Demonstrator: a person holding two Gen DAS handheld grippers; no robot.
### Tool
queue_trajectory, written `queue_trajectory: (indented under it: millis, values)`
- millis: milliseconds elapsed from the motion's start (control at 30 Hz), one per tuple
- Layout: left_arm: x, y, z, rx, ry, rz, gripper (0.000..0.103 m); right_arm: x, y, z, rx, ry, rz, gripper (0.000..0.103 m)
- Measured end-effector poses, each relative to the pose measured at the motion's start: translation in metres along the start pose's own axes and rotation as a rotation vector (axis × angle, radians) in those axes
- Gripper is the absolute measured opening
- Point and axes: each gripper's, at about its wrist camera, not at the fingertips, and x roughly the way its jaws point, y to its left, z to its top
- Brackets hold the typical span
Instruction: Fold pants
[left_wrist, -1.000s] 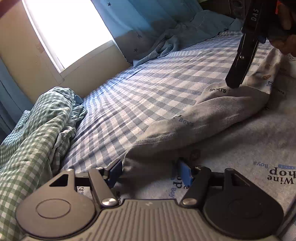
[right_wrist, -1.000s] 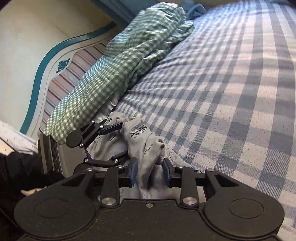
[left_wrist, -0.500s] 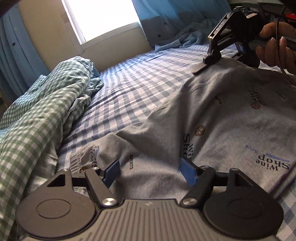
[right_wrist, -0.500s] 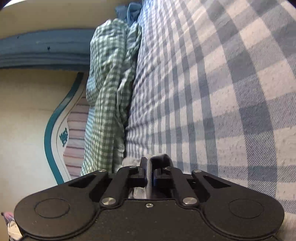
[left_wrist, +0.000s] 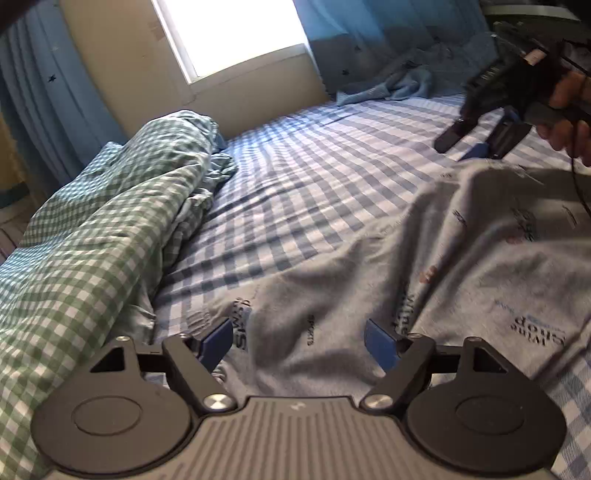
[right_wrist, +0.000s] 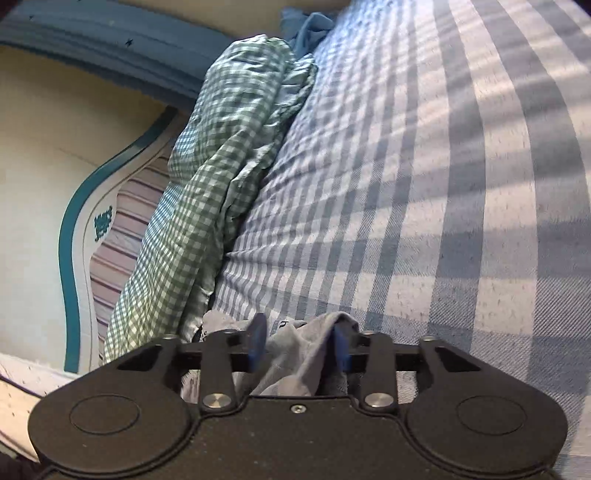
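Observation:
Grey pants (left_wrist: 369, 295) printed with dark words lie spread on the blue checked bed sheet (left_wrist: 314, 166). My left gripper (left_wrist: 298, 341) hovers over their near edge with its jaws wide and still opening; the cloth lies below the blue pads (left_wrist: 216, 341), not gripped. At the pants' far corner a hand (left_wrist: 565, 122) holds my right gripper (left_wrist: 469, 144). In the right wrist view the right gripper (right_wrist: 298, 345) has a loose fold of the grey pants (right_wrist: 295, 362) between its jaws, which are opening off it.
A bunched green checked blanket (left_wrist: 92, 240) runs along the left side of the bed, next to the headboard (right_wrist: 74, 240). A crumpled blue cloth (left_wrist: 399, 85) lies at the far end under the window (left_wrist: 229, 33) and curtains.
The right gripper was shut on a pants fold half a second ago; its jaws now stand apart. The left gripper's jaws widened and it pulled up and back. The pants now lie flatter.

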Motion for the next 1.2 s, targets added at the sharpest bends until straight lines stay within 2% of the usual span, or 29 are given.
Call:
queue_trajectory:
  millis: [100, 133, 167, 200, 233, 267, 333, 400, 500, 633, 733, 867, 967, 1033, 1067, 1100, 1133, 1167, 1200]
  values:
    - [0.003, 0.007, 0.012, -0.082, 0.015, 0.009, 0.084, -0.025, 0.009, -0.003, -0.074, -0.043, -0.087, 0.057]
    - [0.003, 0.006, 0.015, -0.086, 0.01, 0.021, 0.085, -0.034, 0.011, -0.006, -0.083, -0.067, -0.108, 0.066]
    - [0.003, 0.004, 0.02, -0.085, 0.003, 0.031, 0.091, -0.047, 0.012, -0.012, -0.092, -0.11, -0.126, 0.079]
    - [0.004, 0.0, 0.024, -0.085, -0.004, 0.039, 0.098, -0.061, 0.013, -0.02, -0.098, -0.156, -0.144, 0.086]
    - [0.005, -0.005, 0.03, -0.086, -0.009, 0.05, 0.1, -0.077, 0.012, -0.031, -0.105, -0.215, -0.171, 0.099]
    - [0.007, -0.01, 0.036, -0.085, -0.014, 0.05, 0.101, -0.091, 0.012, -0.042, -0.112, -0.269, -0.2, 0.102]
    - [0.016, -0.022, 0.052, -0.051, -0.013, 0.036, 0.101, -0.119, 0.009, -0.069, -0.119, -0.356, -0.255, 0.102]
    - [0.032, -0.032, 0.07, 0.029, 0.008, 0.01, 0.1, -0.141, 0.007, -0.098, -0.122, -0.398, -0.305, 0.102]
    - [0.053, -0.024, 0.082, 0.121, 0.065, -0.078, 0.1, -0.158, 0.015, -0.139, -0.151, -0.39, -0.371, 0.102]
    - [0.065, 0.018, 0.067, 0.143, 0.175, -0.076, 0.1, -0.166, 0.027, -0.183, -0.196, -0.372, -0.434, 0.102]
    - [0.074, 0.046, 0.056, 0.159, 0.22, -0.071, 0.1, -0.163, 0.026, -0.201, -0.174, -0.376, -0.433, 0.102]
    - [0.094, 0.066, 0.065, 0.167, 0.239, -0.151, 0.1, -0.152, 0.026, -0.208, -0.134, -0.387, -0.427, 0.102]
    - [0.119, 0.067, 0.066, 0.208, 0.299, -0.218, 0.1, -0.144, 0.032, -0.206, -0.145, -0.39, -0.429, 0.102]
    - [0.132, 0.062, 0.062, 0.254, 0.34, -0.257, 0.095, -0.139, 0.035, -0.203, -0.156, -0.383, -0.446, 0.102]
    - [0.131, 0.061, 0.062, 0.261, 0.336, -0.275, 0.085, -0.137, 0.036, -0.201, -0.163, -0.382, -0.457, 0.102]
    - [0.128, 0.06, 0.064, 0.262, 0.34, -0.312, 0.054, -0.134, 0.037, -0.2, -0.171, -0.381, -0.468, 0.102]
    - [0.123, 0.057, 0.065, 0.255, 0.356, -0.357, 0.032, -0.132, 0.038, -0.199, -0.181, -0.382, -0.488, 0.102]
    - [0.116, 0.047, 0.065, 0.277, 0.355, -0.308, 0.012, -0.129, 0.04, -0.2, -0.196, -0.384, -0.52, 0.102]
    - [0.109, 0.032, 0.063, 0.347, 0.34, -0.232, 0.006, -0.125, 0.041, -0.2, -0.217, -0.382, -0.566, 0.102]
